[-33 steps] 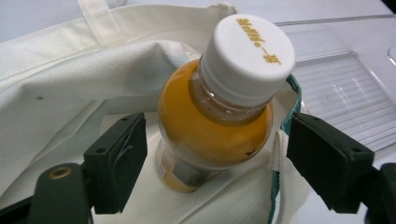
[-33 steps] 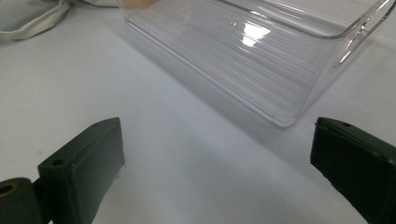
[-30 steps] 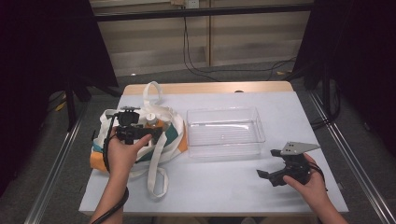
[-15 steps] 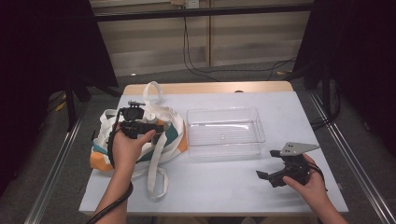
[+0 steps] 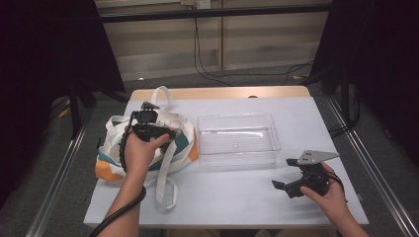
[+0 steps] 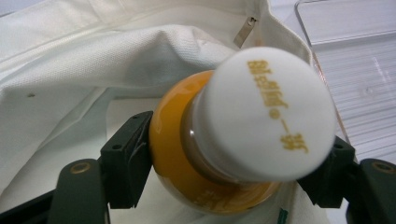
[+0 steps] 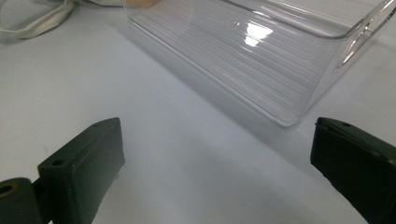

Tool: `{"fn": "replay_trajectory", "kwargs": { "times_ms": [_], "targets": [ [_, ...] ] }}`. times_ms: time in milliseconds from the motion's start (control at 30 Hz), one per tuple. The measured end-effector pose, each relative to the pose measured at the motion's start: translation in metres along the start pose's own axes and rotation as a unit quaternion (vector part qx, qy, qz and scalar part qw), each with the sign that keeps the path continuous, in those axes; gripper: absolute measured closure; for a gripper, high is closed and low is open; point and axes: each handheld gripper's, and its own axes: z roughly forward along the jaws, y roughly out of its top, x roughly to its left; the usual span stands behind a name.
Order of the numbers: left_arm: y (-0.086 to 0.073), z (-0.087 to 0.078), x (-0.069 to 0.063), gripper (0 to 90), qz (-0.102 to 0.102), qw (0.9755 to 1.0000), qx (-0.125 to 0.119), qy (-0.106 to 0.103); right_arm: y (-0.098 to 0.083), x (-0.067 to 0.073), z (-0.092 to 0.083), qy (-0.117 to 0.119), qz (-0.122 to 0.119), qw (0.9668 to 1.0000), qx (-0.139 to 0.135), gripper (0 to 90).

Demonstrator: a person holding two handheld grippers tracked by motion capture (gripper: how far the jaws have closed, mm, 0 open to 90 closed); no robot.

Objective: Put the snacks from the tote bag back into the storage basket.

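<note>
An orange bottle with a white cap [image 6: 261, 116] sits inside a white cloth tote bag [image 5: 113, 148] at the table's left. My left gripper [image 5: 148, 123] reaches into the bag's mouth. Its jaws have just been closing, and both pads [image 6: 130, 158] now press the bottle's orange body just below the cap. Near the front right of the table, my right gripper [image 5: 284, 187] is held open just above the white tabletop. Nothing is between its jaws [image 7: 215, 158], which point toward a clear plastic tray [image 7: 261, 70].
The clear tray [image 5: 237, 123] stands empty at the table's middle, right of the bag. The bag's long straps [image 5: 165, 182] trail toward the front edge. Metal rails run along both sides of the table, and cables lie on the floor behind.
My left hand has shifted right and a little farther back over the bag's mouth. The right hand and its gripper have stayed put.
</note>
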Motion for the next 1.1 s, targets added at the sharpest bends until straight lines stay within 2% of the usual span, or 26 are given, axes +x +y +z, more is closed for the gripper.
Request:
{"fn": "replay_trajectory", "kwargs": {
  "times_ms": [133,433,1100],
  "targets": [
    [0.003,0.003,-0.001,29.2,-0.001,0.9998,0.017,0.006,0.000,0.000,0.000,-0.001,-0.001,1.0000,-0.001,2.4],
    [0.007,0.006,-0.003,29.4,-0.010,0.9991,0.039,0.012,0.000,0.000,-0.001,-0.001,0.001,1.0000,-0.001,2.4],
    [0.014,0.006,-0.006,30.1,-0.020,0.9971,0.070,0.023,-0.001,-0.002,-0.003,-0.004,0.002,1.0000,-0.003,2.4]
  ]
}}
